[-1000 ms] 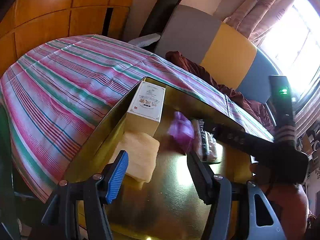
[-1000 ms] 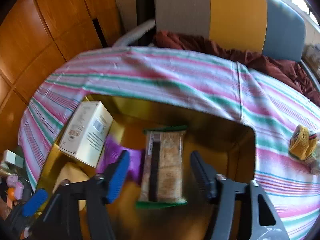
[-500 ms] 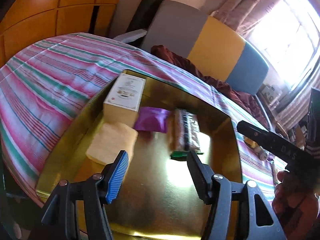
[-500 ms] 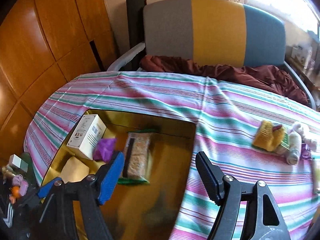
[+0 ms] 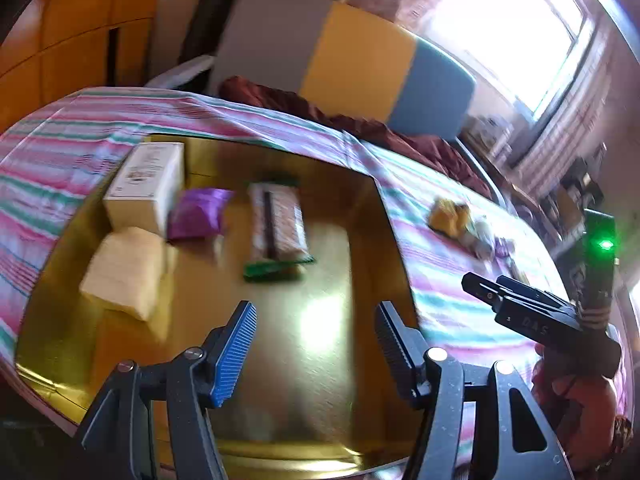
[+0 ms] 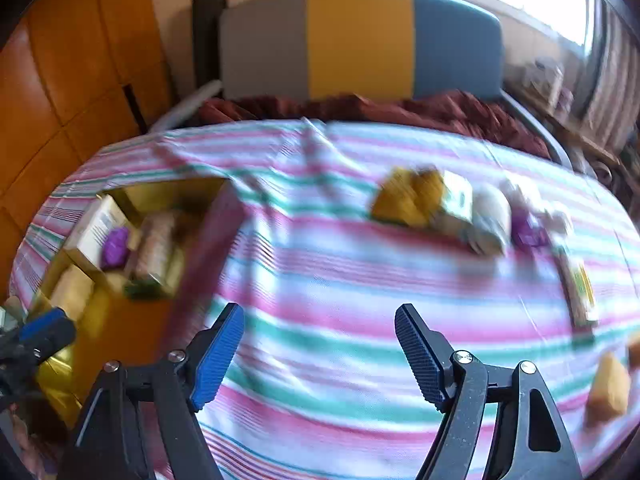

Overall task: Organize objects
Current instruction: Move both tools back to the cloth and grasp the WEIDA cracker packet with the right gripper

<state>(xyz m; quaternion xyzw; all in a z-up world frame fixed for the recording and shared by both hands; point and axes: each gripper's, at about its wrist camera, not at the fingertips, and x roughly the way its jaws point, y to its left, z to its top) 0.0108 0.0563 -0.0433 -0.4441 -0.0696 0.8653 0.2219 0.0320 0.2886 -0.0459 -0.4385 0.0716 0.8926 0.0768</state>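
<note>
A gold tray (image 5: pixel 328 364) with raised walls is seen on a striped cloth (image 6: pixel 340 288). Inside it are lined up a white box (image 5: pixel 148 178), a purple packet (image 5: pixel 198 212), a snack bar in a clear wrapper with green ends (image 5: pixel 278 228) and a pale yellow block (image 5: pixel 126 270).

Both views are smeared by motion, so print on the box and wrapper cannot be read. The near rim of the tray is cut off behind the left gripper (image 5: pixel 314 348), whose jaws are held apart over the tray floor with nothing between them.

Only in the right wrist view is the loose pile on the cloth shown closely: yellow knitted pieces (image 6: pixel 408 196), a white roll (image 6: pixel 490 216), something small and purple (image 6: pixel 528 230), a flat packet (image 6: pixel 580 288); their exact kinds cannot be told. The right gripper (image 6: pixel 320 354) is seen there over bare cloth, its jaws opening and empty. In the left wrist view it is seen from the side, with a hand (image 5: pixel 580 408) beneath it.
</note>
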